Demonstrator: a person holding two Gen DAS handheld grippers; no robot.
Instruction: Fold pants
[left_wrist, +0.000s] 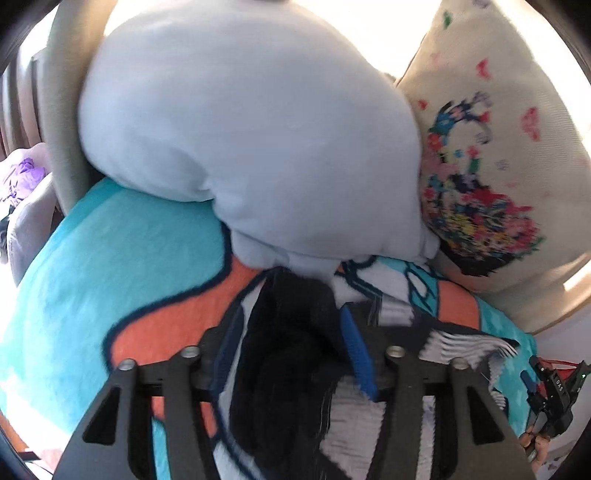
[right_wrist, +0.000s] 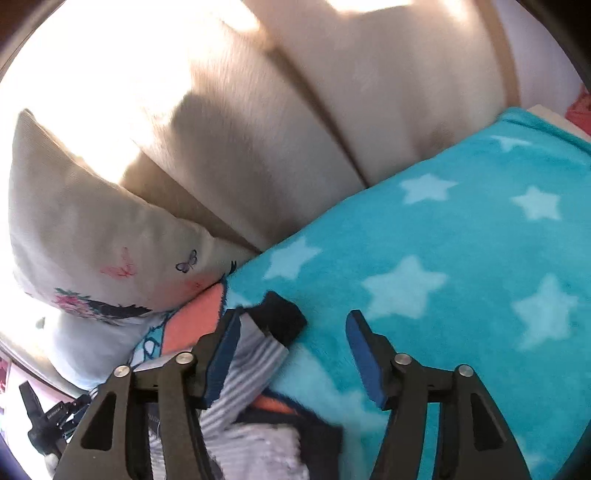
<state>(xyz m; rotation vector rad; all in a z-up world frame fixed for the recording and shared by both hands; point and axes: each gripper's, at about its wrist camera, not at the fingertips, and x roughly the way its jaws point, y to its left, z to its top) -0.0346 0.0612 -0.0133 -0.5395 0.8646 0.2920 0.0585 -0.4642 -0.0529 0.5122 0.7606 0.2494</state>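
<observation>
The pants are black with grey-and-white striped parts and lie bunched on a turquoise blanket. In the left wrist view, a black fold fills the gap between my left gripper's blue pads, which stand apart and do not pinch it. Striped cloth spreads to the right. In the right wrist view, my right gripper is open over the blanket. A black cuff and striped cloth lie by its left pad. The space toward the right pad holds only blanket.
A light blue pillow and a cream floral pillow lean on the beige sofa back just beyond the pants. The blanket's starred part stretches right. The other gripper shows at the lower right edge.
</observation>
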